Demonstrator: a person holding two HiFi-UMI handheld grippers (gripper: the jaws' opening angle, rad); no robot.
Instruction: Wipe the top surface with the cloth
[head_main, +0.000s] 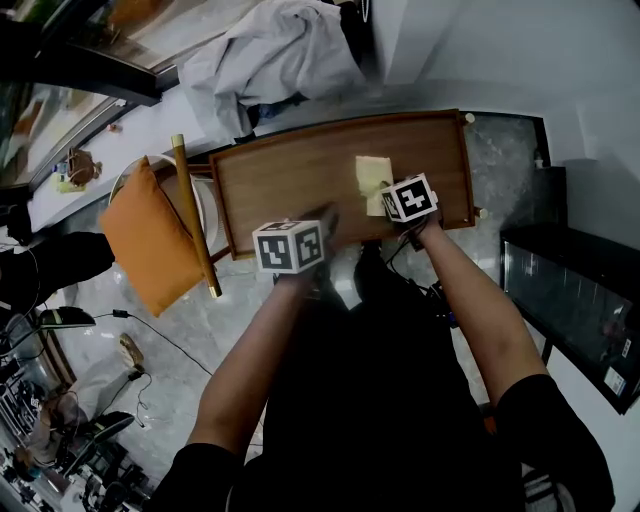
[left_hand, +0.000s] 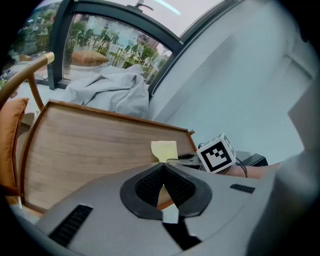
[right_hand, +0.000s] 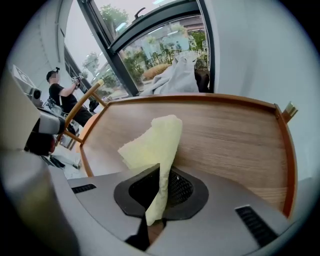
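Observation:
A pale yellow cloth (head_main: 372, 180) lies partly on the wooden top (head_main: 290, 170), a table surface with a raised rim. My right gripper (right_hand: 162, 172) is shut on the cloth (right_hand: 152, 145), whose free end stands up and folds forward over the wood (right_hand: 230, 135). In the head view the right gripper (head_main: 388, 203) is at the cloth's near edge, right of the table's middle. My left gripper (head_main: 322, 218) hovers over the near edge, left of the cloth. Its jaws (left_hand: 163, 172) are shut with nothing in them, and beyond them I see the cloth (left_hand: 164, 150) and the right gripper's marker cube (left_hand: 216, 153).
A wooden chair with an orange cushion (head_main: 150, 240) stands against the table's left end. A crumpled grey sheet (head_main: 270, 55) lies beyond the far rim by the window. A black cabinet (head_main: 570, 290) stands to the right. A person (right_hand: 62, 95) stands far off to the left.

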